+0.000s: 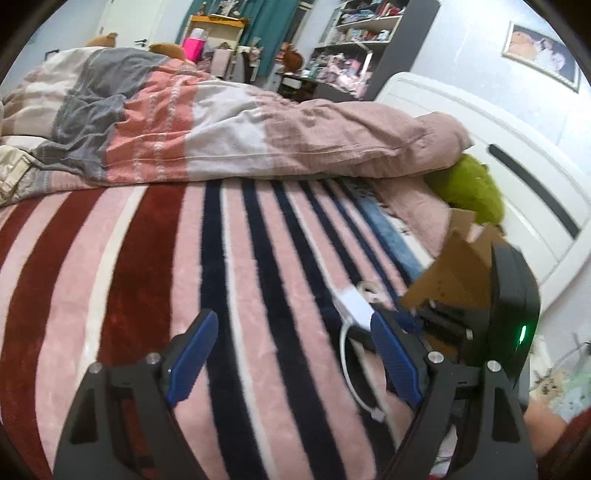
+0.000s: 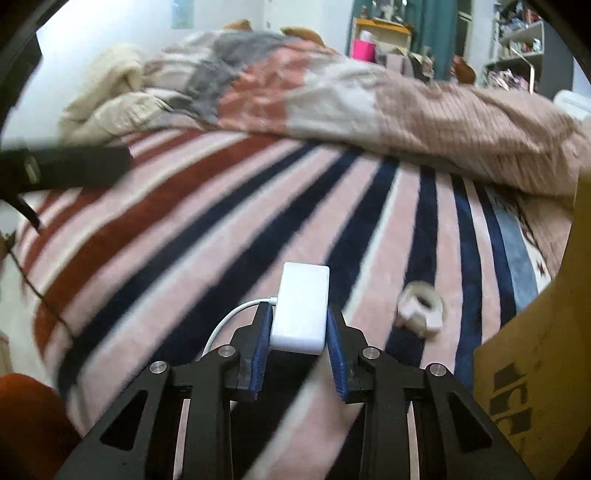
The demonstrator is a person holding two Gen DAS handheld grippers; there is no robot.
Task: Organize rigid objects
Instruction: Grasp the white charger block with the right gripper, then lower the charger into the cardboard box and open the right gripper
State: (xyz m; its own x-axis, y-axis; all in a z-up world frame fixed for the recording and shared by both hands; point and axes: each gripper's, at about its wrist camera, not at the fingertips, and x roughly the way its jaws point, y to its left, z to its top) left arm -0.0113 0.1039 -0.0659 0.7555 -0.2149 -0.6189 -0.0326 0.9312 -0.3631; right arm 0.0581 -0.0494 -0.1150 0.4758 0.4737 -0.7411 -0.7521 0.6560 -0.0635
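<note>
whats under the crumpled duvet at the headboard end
A green plush thing pokes out from under the duvet, against the white headboard. The duvet covers the rest of it, so its shape stays unclear.

A: From my remote seat, the striped blanket (image 1: 155,258) fills the lower half of the left view, with a crumpled duvet (image 1: 207,122) heaped across the middle.

B: I see that too. At the right, a white headboard (image 1: 491,147) with a green plush (image 1: 469,184) tucked against it.

A: At upper right hangs a framed picture (image 1: 541,55); at top centre, cluttered shelves (image 1: 362,33) and a teal curtain (image 1: 273,22).

B: A pink container (image 2: 363,50) sits near the top of the right view.
</note>
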